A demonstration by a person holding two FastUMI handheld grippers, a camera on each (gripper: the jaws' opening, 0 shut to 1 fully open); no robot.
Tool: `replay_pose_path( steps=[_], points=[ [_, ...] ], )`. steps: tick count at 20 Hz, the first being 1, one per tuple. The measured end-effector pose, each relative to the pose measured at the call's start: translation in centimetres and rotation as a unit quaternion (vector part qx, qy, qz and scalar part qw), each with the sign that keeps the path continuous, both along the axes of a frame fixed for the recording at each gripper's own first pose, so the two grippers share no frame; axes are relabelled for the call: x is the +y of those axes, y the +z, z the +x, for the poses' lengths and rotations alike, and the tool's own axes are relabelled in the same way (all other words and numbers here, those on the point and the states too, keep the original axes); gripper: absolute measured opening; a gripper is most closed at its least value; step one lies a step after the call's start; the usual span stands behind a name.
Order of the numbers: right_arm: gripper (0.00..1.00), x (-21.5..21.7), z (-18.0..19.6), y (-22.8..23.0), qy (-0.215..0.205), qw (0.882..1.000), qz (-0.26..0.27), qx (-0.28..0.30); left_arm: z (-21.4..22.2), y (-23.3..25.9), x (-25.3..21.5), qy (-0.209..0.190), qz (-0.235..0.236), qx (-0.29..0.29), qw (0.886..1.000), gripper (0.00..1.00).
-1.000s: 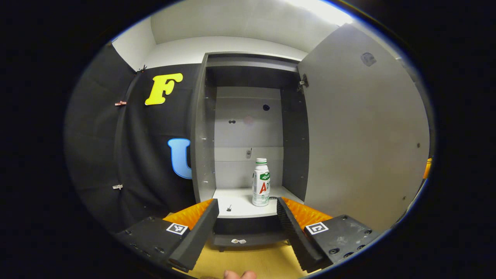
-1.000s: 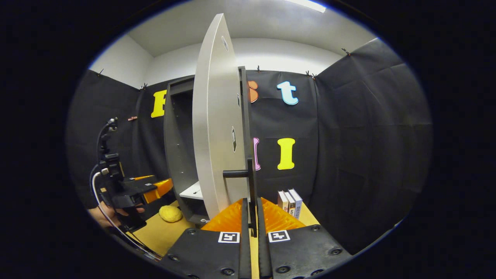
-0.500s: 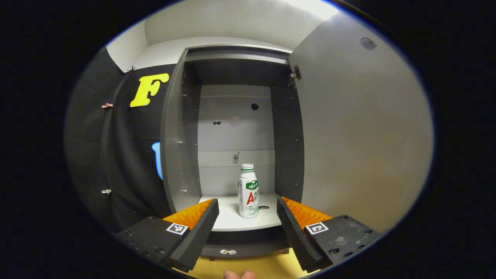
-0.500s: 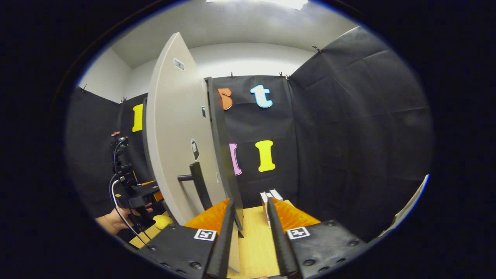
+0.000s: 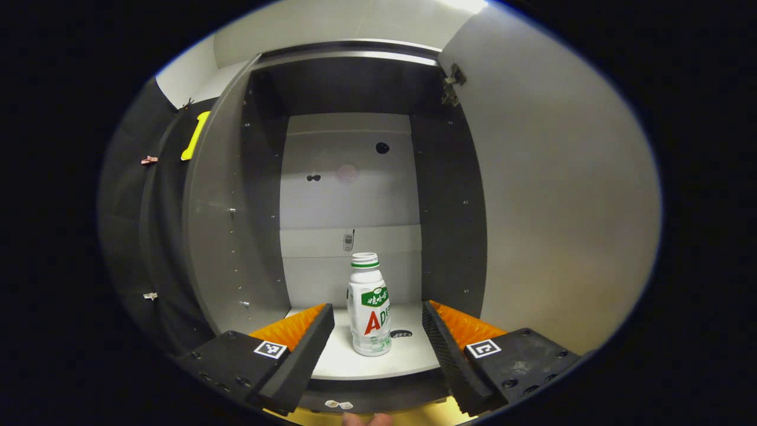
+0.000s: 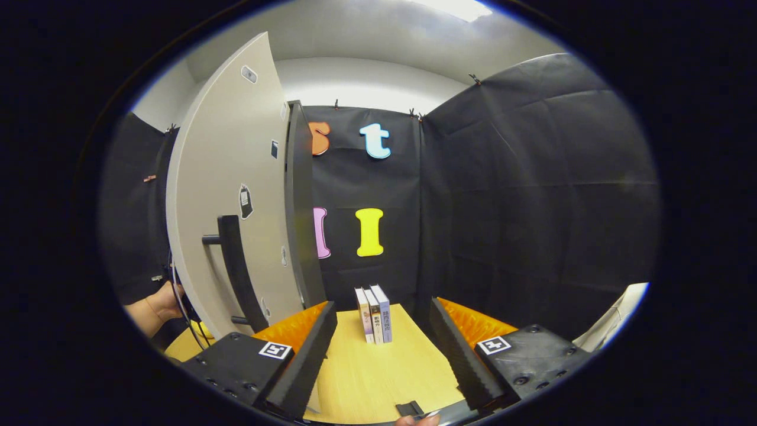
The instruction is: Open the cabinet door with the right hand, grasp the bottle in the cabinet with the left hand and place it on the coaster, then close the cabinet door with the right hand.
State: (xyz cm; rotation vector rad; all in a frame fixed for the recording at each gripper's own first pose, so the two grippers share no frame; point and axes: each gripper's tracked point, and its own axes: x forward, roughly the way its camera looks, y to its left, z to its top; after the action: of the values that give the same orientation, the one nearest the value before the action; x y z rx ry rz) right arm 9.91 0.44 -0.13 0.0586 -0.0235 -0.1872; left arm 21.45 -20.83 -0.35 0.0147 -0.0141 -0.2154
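A white bottle [image 5: 369, 307] with a green band and a white cap stands upright on the pale floor of the open grey cabinet [image 5: 349, 177]. My left gripper [image 5: 377, 349] is open in front of the cabinet's mouth, and the bottle stands just beyond its fingertips, slightly left of the gap's middle. The cabinet door [image 5: 556, 189] is swung wide open at the right. In the right gripper view the door [image 6: 230, 195] and its dark bar handle [image 6: 236, 272] stand at the left. My right gripper [image 6: 381, 349] is open over the wooden tabletop, apart from the handle.
Three books [image 6: 374, 315] stand upright on the wooden table [image 6: 378, 378] ahead of the right gripper. A person's hand [image 6: 157, 305] shows behind the door's lower edge. Black cloth walls close the booth at the back and right.
The left gripper moved closer to the cabinet, so the bottle looms larger between its fingers. The right gripper let go of the door handle, opened, and swung right toward the books.
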Motion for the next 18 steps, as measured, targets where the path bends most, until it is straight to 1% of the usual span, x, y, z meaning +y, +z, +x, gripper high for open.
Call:
replay_pose_path(
  steps=[8,13,15,17,18],
  points=[
    [0.98,-2.9,1.0,-0.1,-0.030,0.999,0.012,-0.005,8.3,-3.7,-0.1,0.035,0.010,0.025,0.999,0.93],
    [0.98,-3.7,1.8,-0.5,-0.043,0.999,0.014,0.003,11.1,-5.2,-0.9,0.033,0.008,0.031,0.999,0.94],
    [0.98,-3.8,2.0,-0.5,-0.043,0.999,0.013,0.005,11.8,-5.6,-0.8,0.040,0.009,0.032,0.999,0.93],
    [0.98,-3.9,2.0,-0.6,-0.043,0.999,0.011,0.008,12.3,-6.1,-1.1,0.031,0.003,0.037,0.999,0.93],
    [0.98,-4.0,2.1,-0.6,-0.043,0.999,0.010,0.008,12.6,-6.3,-0.8,0.034,0.003,0.037,0.999,0.93]
  ],
)
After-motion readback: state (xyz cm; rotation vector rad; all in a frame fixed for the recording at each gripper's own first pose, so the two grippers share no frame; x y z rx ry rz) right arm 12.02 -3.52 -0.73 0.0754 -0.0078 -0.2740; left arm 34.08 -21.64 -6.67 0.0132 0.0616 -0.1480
